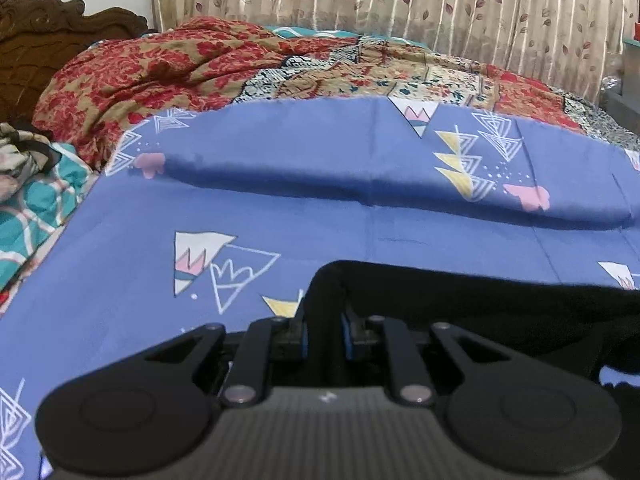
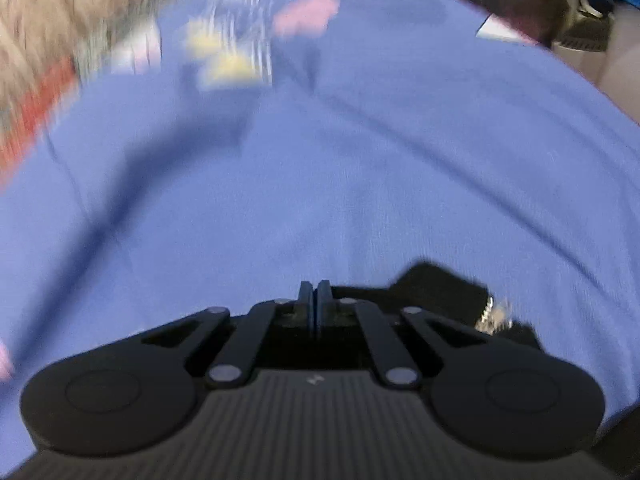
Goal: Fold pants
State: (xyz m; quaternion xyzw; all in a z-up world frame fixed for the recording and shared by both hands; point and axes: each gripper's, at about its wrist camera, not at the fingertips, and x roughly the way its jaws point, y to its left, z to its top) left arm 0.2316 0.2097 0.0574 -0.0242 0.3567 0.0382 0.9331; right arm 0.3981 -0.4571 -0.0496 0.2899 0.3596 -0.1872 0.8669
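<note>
The black pants [image 1: 500,308] lie on the blue patterned bedsheet [image 1: 320,152], near the bottom right of the left wrist view. My left gripper [image 1: 324,332] is shut on a raised fold of the pants, and black cloth fills the gap between its blue pads. In the blurred right wrist view, my right gripper [image 2: 316,296] is shut with its pads pressed together. A corner of the pants [image 2: 440,292] with a small metallic piece [image 2: 494,314] lies just right of the fingertips. I cannot tell whether any cloth is caught between them.
A red floral quilt [image 1: 168,72] is bunched across the far side of the bed. A carved wooden headboard [image 1: 44,36] stands at the left, and a leaf-print curtain [image 1: 400,8] hangs behind. Teal cloth and other clothes [image 1: 28,184] lie at the left edge.
</note>
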